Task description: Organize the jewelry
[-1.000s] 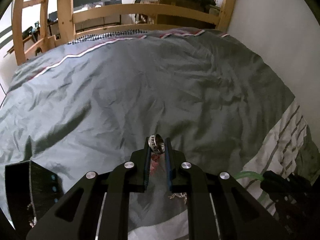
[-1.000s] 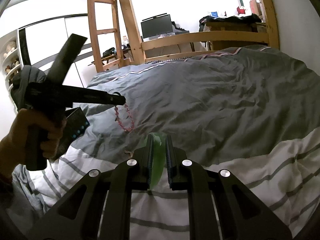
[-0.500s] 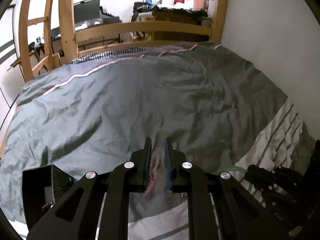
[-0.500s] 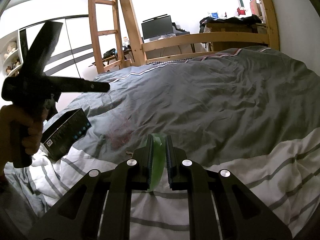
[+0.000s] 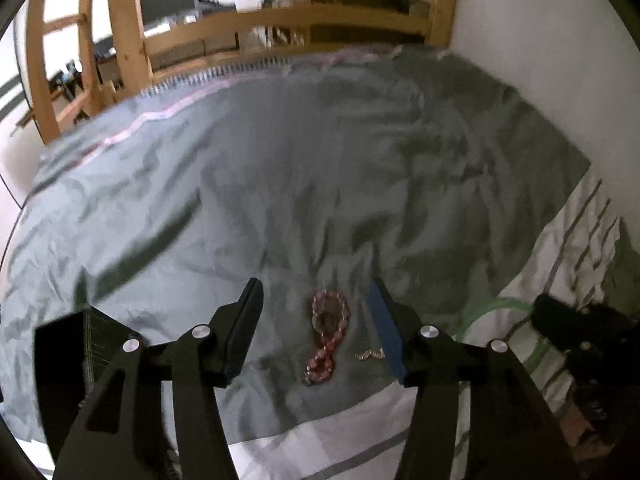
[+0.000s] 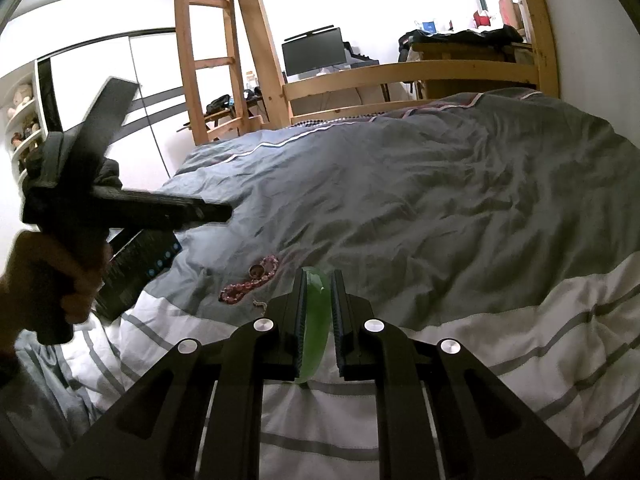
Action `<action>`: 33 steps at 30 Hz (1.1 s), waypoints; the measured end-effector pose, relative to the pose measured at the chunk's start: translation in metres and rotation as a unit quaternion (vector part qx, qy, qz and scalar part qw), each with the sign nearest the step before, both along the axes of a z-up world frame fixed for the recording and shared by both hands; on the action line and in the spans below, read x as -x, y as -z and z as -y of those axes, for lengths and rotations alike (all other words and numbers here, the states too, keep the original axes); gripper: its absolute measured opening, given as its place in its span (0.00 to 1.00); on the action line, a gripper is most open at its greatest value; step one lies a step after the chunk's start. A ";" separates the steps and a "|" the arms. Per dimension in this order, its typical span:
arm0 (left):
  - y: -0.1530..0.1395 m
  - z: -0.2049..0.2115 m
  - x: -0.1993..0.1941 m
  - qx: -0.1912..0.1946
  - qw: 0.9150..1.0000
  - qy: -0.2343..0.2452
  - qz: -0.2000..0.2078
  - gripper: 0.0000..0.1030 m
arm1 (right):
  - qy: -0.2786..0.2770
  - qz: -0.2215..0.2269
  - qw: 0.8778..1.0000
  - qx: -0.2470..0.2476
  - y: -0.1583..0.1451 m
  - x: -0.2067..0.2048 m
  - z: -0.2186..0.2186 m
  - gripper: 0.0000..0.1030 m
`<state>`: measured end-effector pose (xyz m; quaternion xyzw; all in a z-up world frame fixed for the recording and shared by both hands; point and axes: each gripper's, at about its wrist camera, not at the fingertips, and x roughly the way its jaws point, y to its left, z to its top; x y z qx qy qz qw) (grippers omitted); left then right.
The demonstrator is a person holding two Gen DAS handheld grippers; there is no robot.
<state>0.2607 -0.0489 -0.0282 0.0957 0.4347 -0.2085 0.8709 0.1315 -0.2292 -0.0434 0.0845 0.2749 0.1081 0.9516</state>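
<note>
My left gripper (image 5: 314,294) is open and empty, held above the bed. Below it on the grey duvet lie a pink bead bracelet (image 5: 326,350) with a metal ring (image 5: 326,320) on it and a small gold chain piece (image 5: 370,355). In the right wrist view the bracelet (image 6: 248,285), the ring (image 6: 256,269) and the chain piece (image 6: 260,303) lie left of my right gripper (image 6: 318,280), which is shut on a green bangle (image 6: 314,320). The left gripper (image 6: 216,212) shows there, held by a hand.
A black open jewelry box (image 5: 60,360) stands at the left on the bed, also in the right wrist view (image 6: 136,268). A white striped sheet (image 6: 480,344) covers the near part. Wooden bed rails (image 5: 280,20) and a ladder (image 6: 208,48) stand behind. A wall (image 5: 540,60) is at the right.
My left gripper opened and let go of the ring and pink bracelet, which dropped onto the duvet. The left gripper rose and tilted. The right gripper kept the green bangle.
</note>
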 end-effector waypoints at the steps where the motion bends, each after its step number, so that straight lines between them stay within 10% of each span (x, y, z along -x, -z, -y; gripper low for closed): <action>1: 0.006 0.001 -0.002 -0.003 1.000 0.001 -0.008 0.52 | 0.000 0.000 1.000 -0.001 0.000 0.000 0.000 0.12; 6: 0.045 0.014 -0.012 -0.041 0.997 0.015 -0.065 0.52 | 0.000 -0.001 1.000 -0.008 0.000 -0.002 0.005 0.12; 10: 0.066 0.020 -0.016 -0.056 0.992 0.022 -0.111 0.14 | 0.004 0.001 1.000 -0.012 -0.001 -0.001 0.008 0.12; 13: 0.068 0.017 -0.009 -0.067 0.990 0.021 -0.123 0.09 | 0.006 0.005 1.000 -0.018 -0.002 -0.001 0.009 0.12; 33: -0.013 -0.015 0.047 0.014 0.999 -0.002 -0.045 0.07 | 0.045 0.007 0.998 -0.052 -0.023 0.004 0.064 0.17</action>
